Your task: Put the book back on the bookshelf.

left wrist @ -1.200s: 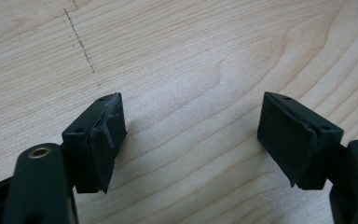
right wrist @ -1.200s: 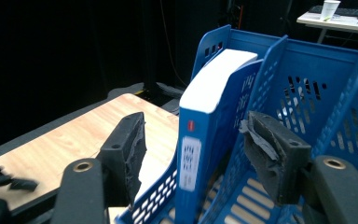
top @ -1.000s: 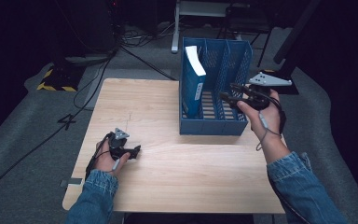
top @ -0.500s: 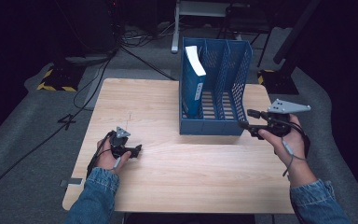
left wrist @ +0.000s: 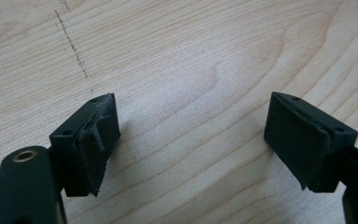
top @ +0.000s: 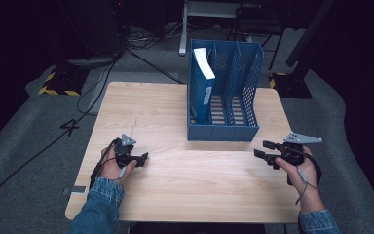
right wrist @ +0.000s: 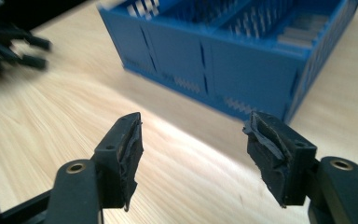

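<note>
— Where does the file rack sit from each tool?

— It stands on the far half of the tabletop, right of the middle. The right tool is just off the rack's near right corner and points left, along its front wall. In the right gripper view that low front wall fills the area beyond the jaws, close by. The left tool rests well apart from it, near the left front of the tabletop.

— So the right hand is nearer?

— Clearly. I judge any next reach to the rack falls to the right tool; the left would have to cross bare wood.

— How does the rack run?

— Its three slots run front to back, away from the person, open at the top. A blue book stands upright in the leftmost slot, white page edge up and leaning a little; the other two slots look empty.

— And the tools themselves?

— Both are spread wide and hold nothing. In the left gripper view the jaws stand apart over plain wood grain; the right jaws are apart too, with tabletop between them.

— The surface and room?

— Pale wooden tabletop, bare besides the rack. Around it lie grey floor, trailing cables and dark stands behind.
</note>
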The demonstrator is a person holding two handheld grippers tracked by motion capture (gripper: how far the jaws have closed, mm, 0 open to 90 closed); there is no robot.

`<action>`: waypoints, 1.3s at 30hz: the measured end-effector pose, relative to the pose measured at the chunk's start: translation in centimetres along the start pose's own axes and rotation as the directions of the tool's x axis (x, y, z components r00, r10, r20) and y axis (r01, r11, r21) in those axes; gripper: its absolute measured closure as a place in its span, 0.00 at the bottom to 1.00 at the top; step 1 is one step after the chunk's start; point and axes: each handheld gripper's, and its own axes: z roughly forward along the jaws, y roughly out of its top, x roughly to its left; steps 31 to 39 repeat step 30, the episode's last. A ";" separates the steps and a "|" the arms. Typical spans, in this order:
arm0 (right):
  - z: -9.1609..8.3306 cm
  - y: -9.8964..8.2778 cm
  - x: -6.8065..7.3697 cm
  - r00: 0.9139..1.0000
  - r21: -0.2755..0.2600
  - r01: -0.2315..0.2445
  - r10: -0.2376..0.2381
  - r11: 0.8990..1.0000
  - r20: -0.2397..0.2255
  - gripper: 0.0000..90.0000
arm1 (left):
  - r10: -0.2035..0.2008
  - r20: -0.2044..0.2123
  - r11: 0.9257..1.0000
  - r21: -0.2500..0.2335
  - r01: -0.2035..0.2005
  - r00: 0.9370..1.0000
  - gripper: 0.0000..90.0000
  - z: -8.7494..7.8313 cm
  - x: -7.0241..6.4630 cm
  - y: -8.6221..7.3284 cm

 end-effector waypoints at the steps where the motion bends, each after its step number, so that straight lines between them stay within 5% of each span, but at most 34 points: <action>1: 0.3 -0.4 -0.2 1.000 0.017 0.005 -0.005 1.000 0.008 0.41 | 0.000 0.000 1.000 -0.001 0.000 1.000 0.20 0.0 0.0 0.0; 15: 3.8 -4.6 -2.1 0.994 0.118 0.029 -0.041 0.993 0.098 0.35 | 0.000 0.001 1.000 0.000 0.000 1.000 0.20 0.0 0.0 0.0; 19: 4.0 -4.6 -2.1 0.994 0.135 0.040 -0.054 0.990 0.100 0.22 | 0.002 0.004 1.000 0.000 -0.002 1.000 0.20 0.1 0.0 0.0; 22: 4.4 -4.6 -1.5 0.982 0.182 0.119 -0.143 0.976 0.124 0.16 | 0.001 0.003 1.000 -0.001 -0.001 1.000 0.20 0.1 0.0 0.1; 39: 4.4 -4.6 -1.6 0.982 0.179 0.109 -0.133 0.978 0.131 0.16 | -0.003 0.016 1.000 0.000 0.003 1.000 0.19 0.1 0.1 0.1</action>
